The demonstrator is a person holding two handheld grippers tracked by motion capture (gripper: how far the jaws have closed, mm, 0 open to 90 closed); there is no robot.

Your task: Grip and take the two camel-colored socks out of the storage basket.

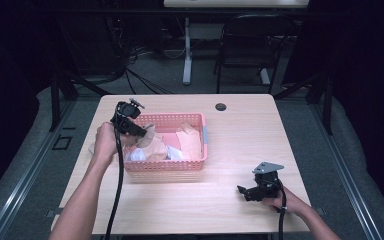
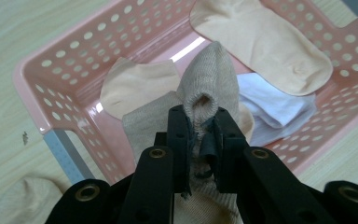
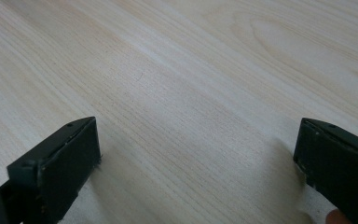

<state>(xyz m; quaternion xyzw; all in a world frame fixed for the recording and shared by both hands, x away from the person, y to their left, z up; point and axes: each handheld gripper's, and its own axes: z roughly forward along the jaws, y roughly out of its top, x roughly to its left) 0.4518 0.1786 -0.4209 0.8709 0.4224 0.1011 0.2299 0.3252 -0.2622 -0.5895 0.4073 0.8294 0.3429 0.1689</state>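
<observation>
- High view: left gripper (image 1: 141,131) is hovering over the left end of the pink basket (image 1: 200,120), which is sitting mid-table (image 1: 250,135).
- Left gripper (image 2: 200,140) jaws are clenching a knit beige sock (image 2: 212,77), bunched up over the basket (image 2: 60,70).
- More socks are lying inside: two tan, one white sock (image 2: 275,105).
- Another beige sock (image 2: 23,198) is lying on the table outside the basket.
- Right gripper (image 1: 245,192) is resting low near the table's front right, jaws spread wide over bare wood, grasping nothing.

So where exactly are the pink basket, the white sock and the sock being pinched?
pink basket (image 2: 56,77), left gripper view, on its holed side wall.
white sock (image 2: 279,105), left gripper view, mid-fabric.
pinched beige sock (image 2: 212,77), left gripper view, on the ribbed part above the jaws.
</observation>
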